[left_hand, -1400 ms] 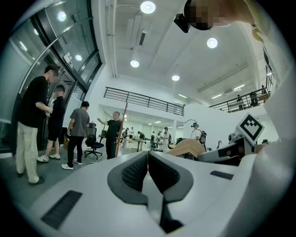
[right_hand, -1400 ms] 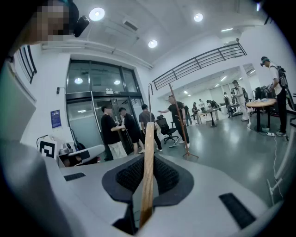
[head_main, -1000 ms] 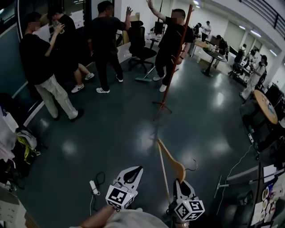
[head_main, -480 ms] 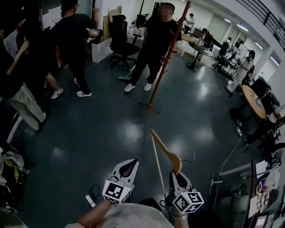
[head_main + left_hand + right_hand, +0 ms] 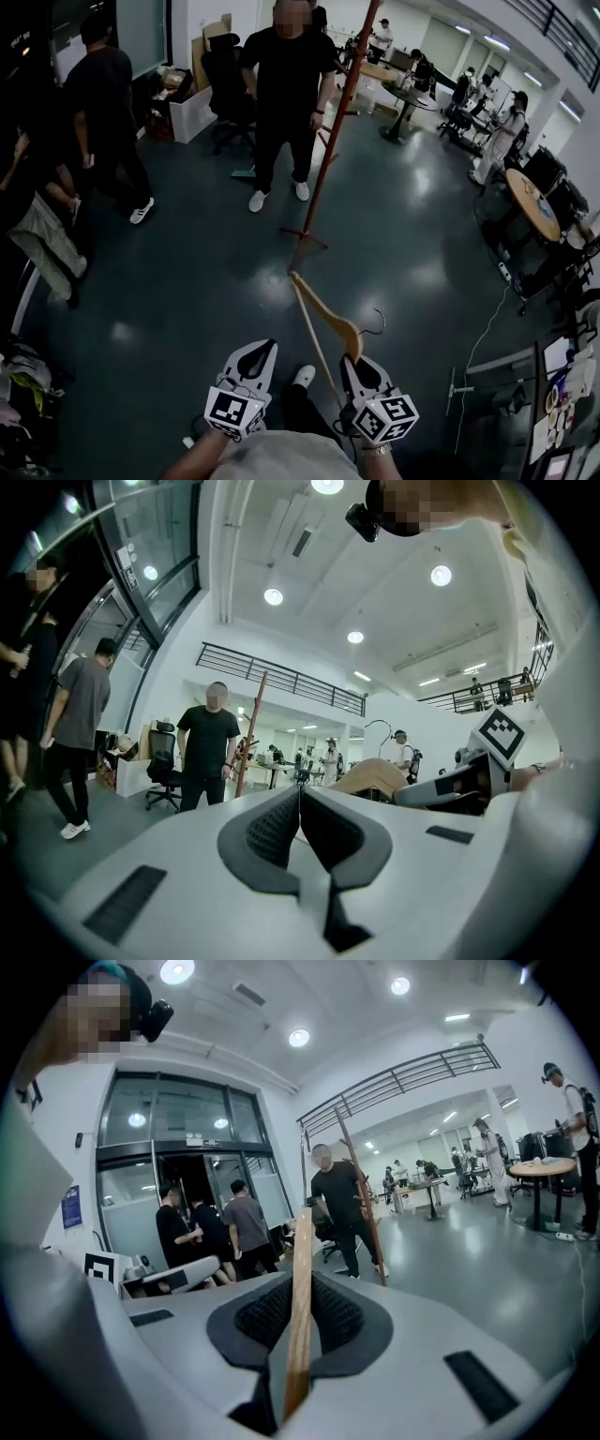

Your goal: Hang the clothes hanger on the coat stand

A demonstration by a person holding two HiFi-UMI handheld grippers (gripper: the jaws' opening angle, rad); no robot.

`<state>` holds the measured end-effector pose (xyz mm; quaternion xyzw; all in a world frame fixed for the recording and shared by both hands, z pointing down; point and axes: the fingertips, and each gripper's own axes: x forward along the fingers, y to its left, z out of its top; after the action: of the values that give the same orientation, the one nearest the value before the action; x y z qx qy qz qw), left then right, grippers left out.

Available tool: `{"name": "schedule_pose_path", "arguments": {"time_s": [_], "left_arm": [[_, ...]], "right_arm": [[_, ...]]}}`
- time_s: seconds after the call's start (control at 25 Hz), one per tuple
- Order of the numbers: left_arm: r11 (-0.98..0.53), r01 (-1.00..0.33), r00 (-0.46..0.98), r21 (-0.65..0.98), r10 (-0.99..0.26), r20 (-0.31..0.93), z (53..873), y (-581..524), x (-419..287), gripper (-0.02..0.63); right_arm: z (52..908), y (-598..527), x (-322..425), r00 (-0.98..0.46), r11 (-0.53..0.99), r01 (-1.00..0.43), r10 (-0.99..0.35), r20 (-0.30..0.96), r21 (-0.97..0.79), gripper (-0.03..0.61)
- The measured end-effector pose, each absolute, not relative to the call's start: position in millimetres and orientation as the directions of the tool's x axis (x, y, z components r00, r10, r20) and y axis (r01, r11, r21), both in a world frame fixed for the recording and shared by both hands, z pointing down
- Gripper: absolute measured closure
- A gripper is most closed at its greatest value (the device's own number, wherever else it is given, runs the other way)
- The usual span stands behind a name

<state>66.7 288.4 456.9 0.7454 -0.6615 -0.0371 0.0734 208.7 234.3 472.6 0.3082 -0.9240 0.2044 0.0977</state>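
A wooden clothes hanger (image 5: 323, 319) with a metal hook (image 5: 377, 322) stands up from my right gripper (image 5: 359, 366), which is shut on it; its bar (image 5: 300, 1307) runs between the pads in the right gripper view. The red-brown coat stand (image 5: 330, 131) rises from the dark floor ahead, beside a person in black (image 5: 286, 103), and shows as the coat stand (image 5: 361, 1204) and the coat stand (image 5: 249, 733) in the two gripper views. My left gripper (image 5: 258, 351) is shut on nothing, left of the hanger. The hanger's shoulder (image 5: 380, 775) appears to its right.
Several people stand at the left (image 5: 103, 122) and far right (image 5: 492, 141). An office chair (image 5: 225, 89) and a white box (image 5: 192, 112) sit behind the person. Round tables (image 5: 534, 202) and a cable (image 5: 483, 328) lie right; bags (image 5: 23, 375) at lower left.
The view has closed in on the coat stand, which now stands nearer and more central. The person beside it lowered the raised arms. Both grippers keep their hold and spacing.
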Motion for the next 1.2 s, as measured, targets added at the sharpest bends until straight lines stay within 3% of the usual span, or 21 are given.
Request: {"name": "schedule_pose_path", "arguments": {"time_s": [0.2,0.4,0.52,0.72,0.92,1.2], "left_arm": [[-0.060,-0.990,0.065,0.124,-0.997,0.035,447,179,38,0.601],[-0.010,-0.992,0.004,0.128,-0.999,-0.041,410,61,5,0.601],[0.002,-0.994,-0.011,0.110,-0.996,-0.084,387,3,-5,0.601],[0.018,-0.996,-0.026,0.088,-0.995,-0.093,377,-60,-34,0.601],[-0.019,-0.993,0.010,0.115,-0.996,-0.084,396,-124,-88,0.601],[-0.130,-0.984,0.119,0.123,-0.989,-0.092,402,-246,-212,0.601]], "right_arm": [[477,94,176,-0.862,0.781,-0.501,-0.411,0.297,-0.372,0.511],[412,-62,129,-0.941,0.890,-0.317,-0.252,0.226,-0.328,0.511],[369,-137,111,-0.959,0.906,-0.270,-0.222,0.178,-0.326,0.511],[348,-204,82,-0.944,0.901,-0.323,-0.284,0.167,-0.288,0.511],[372,-244,19,-0.922,0.873,-0.371,-0.306,0.235,-0.318,0.511],[390,-333,-110,-0.868,0.819,-0.490,-0.426,0.255,-0.299,0.511]]}}
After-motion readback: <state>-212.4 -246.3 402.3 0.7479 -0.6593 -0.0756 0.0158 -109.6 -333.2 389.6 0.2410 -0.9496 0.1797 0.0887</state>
